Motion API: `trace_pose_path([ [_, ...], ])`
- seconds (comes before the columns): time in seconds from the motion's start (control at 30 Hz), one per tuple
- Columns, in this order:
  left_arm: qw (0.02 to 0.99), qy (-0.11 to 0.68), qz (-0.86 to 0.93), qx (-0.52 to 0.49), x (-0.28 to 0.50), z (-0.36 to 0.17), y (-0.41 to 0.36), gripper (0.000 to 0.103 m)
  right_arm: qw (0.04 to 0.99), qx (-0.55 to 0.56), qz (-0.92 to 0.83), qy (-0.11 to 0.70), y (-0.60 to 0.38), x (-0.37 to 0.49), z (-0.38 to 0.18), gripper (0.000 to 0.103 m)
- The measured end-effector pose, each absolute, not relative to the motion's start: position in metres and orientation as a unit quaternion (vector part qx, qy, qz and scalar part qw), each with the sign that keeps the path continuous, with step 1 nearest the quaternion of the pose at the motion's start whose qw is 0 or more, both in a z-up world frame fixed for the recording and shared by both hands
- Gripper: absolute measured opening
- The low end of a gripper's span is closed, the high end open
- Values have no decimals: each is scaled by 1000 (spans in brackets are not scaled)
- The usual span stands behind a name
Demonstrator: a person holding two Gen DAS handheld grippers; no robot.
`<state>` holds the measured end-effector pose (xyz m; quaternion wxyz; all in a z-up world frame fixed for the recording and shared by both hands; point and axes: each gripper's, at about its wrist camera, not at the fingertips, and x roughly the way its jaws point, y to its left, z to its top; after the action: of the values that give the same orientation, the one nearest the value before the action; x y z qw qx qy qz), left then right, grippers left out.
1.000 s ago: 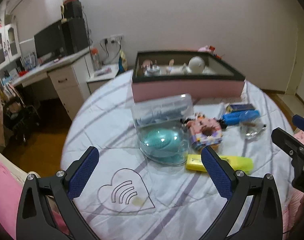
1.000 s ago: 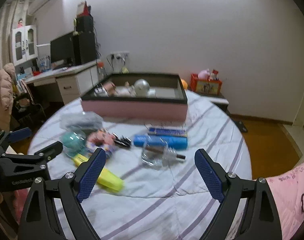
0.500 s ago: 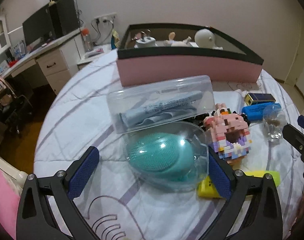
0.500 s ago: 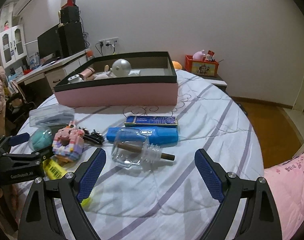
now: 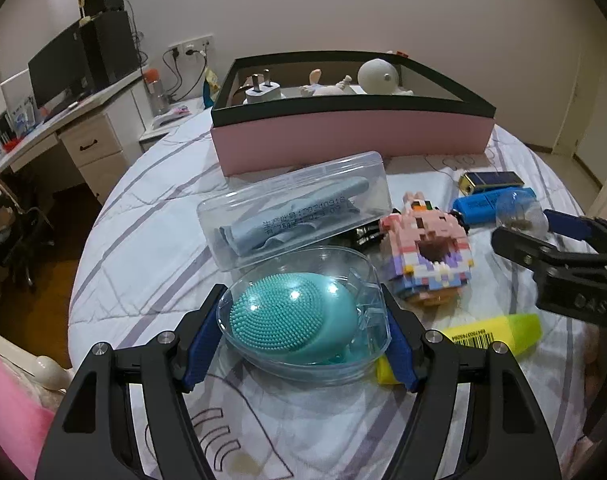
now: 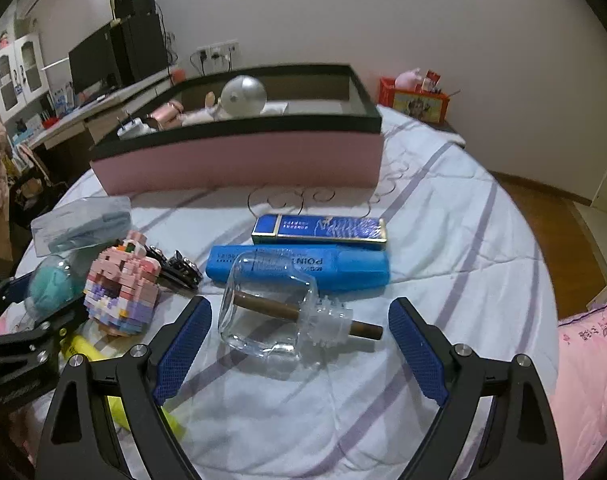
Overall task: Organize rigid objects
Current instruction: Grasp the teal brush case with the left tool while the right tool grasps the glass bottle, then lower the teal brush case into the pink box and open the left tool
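The left gripper (image 5: 301,330) has its blue pads pressed against both sides of a clear oval case (image 5: 303,316) holding a teal bristled silicone brush (image 5: 291,314); the case sits low on the white, purple-striped bedsheet (image 5: 151,240). At 12 o'clock from it, touching its far rim, lies a clear oblong box (image 5: 293,208) with a grey-blue tube inside; the tube carries printed characters, upside down and too small to read. At 2 o'clock stands a pink and lilac brick-built figure (image 5: 427,252), and at 3 o'clock, just beside the case, a yellow highlighter (image 5: 495,330) with a barcode label whose digits I cannot make out.

The right gripper (image 6: 301,344) is spread wide and holds nothing. Between its fingers, apart from both, lies a small clear glass bottle (image 6: 271,312) on its side, a brown stick running through its ridged neck toward 3 o'clock. At 12 o'clock from the bottle, touching it, is a blue highlighter (image 6: 343,270) whose white lettering, upside down, reads "POINT" as far as it shows. Beyond that lies a flat blue box (image 6: 319,230) edged in gold; its print is not legible. Black metal clips (image 6: 175,266) lie at 10 o'clock from the bottle.

Farther back at 12 o'clock stands a pink box with a black rim (image 6: 239,160), holding a white plug adapter (image 5: 261,90), a pale round ball (image 6: 243,96) and small figures.
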<state>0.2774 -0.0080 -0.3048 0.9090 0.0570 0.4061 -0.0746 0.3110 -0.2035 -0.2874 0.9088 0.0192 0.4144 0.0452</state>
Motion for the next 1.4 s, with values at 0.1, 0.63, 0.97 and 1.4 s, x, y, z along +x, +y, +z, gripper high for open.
trace_pose_path([
  [0.1,909,405,-77,59,274,-303,-9,72,903,28,46,426,-206,314,-291,90],
  [0.63,924,368,-93,51,248,-270,-4,72,923,42,66,376,-205,277,-264,78],
  [0.97,944,315,-93,34,234,-231,-11,72,948,27,100,300,-181,236,-208,78],
  [1.4,969,223,-96,42,198,-168,-19,55,969,11,91,229,-175,202,-162,78],
])
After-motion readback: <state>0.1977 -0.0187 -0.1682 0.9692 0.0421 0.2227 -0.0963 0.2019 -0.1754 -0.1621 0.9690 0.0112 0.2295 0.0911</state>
